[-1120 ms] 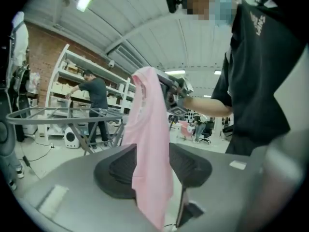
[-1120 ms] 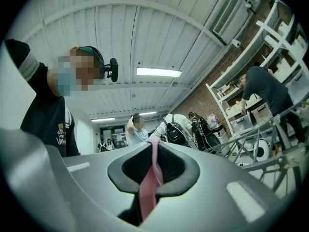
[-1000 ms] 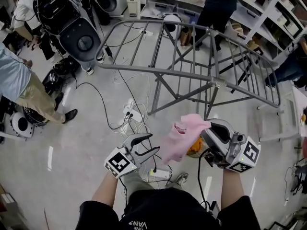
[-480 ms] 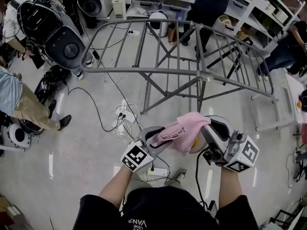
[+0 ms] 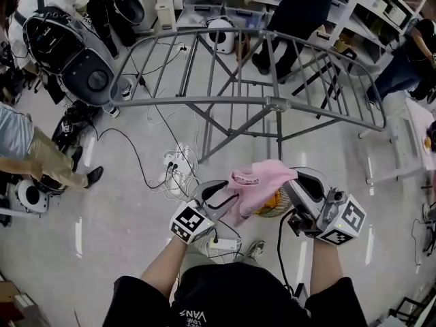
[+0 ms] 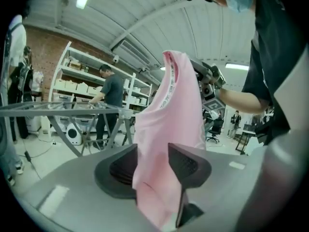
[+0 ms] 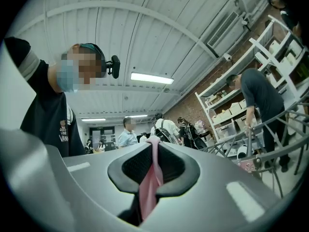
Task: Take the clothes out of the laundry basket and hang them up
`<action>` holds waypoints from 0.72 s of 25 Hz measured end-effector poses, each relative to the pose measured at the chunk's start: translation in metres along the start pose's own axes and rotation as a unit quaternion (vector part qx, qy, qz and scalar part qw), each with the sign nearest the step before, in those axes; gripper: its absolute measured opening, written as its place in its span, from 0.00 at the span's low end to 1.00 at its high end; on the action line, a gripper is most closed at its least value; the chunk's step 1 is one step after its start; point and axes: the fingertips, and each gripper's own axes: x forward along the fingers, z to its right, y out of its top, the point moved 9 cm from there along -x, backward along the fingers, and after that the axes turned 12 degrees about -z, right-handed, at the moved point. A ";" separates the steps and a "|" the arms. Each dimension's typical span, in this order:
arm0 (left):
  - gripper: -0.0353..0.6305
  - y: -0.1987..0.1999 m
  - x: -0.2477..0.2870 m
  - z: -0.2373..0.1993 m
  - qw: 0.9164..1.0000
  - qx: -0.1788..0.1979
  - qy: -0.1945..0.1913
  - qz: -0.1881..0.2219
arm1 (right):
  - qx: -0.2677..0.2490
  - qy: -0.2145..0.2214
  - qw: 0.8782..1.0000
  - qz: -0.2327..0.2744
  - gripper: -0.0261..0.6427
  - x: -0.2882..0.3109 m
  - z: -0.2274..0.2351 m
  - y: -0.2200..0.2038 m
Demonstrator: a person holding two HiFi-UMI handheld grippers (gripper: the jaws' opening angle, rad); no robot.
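A pink garment (image 5: 262, 176) hangs in the air between my two grippers, just in front of the grey drying rack (image 5: 269, 103). My right gripper (image 5: 289, 182) is shut on one edge of it; a thin pink strip (image 7: 152, 178) shows pinched between its pads (image 7: 169, 166). My left gripper (image 5: 228, 191) reaches in from the left. Its jaws have just been closing, with the garment (image 6: 169, 110) hanging loosely between them and a wide gap still between the pads. In the left gripper view the rack (image 6: 58, 109) stands at the left. No laundry basket can be made out.
Cables and a power strip (image 5: 180, 162) lie on the floor left of the rack. A black machine (image 5: 75, 46) and a person's legs (image 5: 41, 159) are at the left. Shelves (image 5: 381, 5) and more people stand behind the rack. Something yellow (image 5: 276, 199) shows under the garment.
My left gripper has swung right, from apart from the garment to having its jaws around the cloth's lower left part. The right gripper has kept its hold and shifted slightly.
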 end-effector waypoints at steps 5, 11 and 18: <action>0.41 0.006 0.055 -0.002 0.999 -0.020 -0.031 -0.022 | -0.019 0.015 1.000 -0.011 0.10 -0.023 0.002 0.014; 0.41 0.046 0.126 0.039 0.985 0.026 -0.170 -0.023 | -0.030 -0.019 0.999 -0.018 0.10 -0.088 0.008 0.024; 0.15 0.072 0.158 0.092 0.989 0.060 -0.133 -0.038 | -0.009 -0.110 0.994 -0.007 0.09 -0.175 0.027 0.032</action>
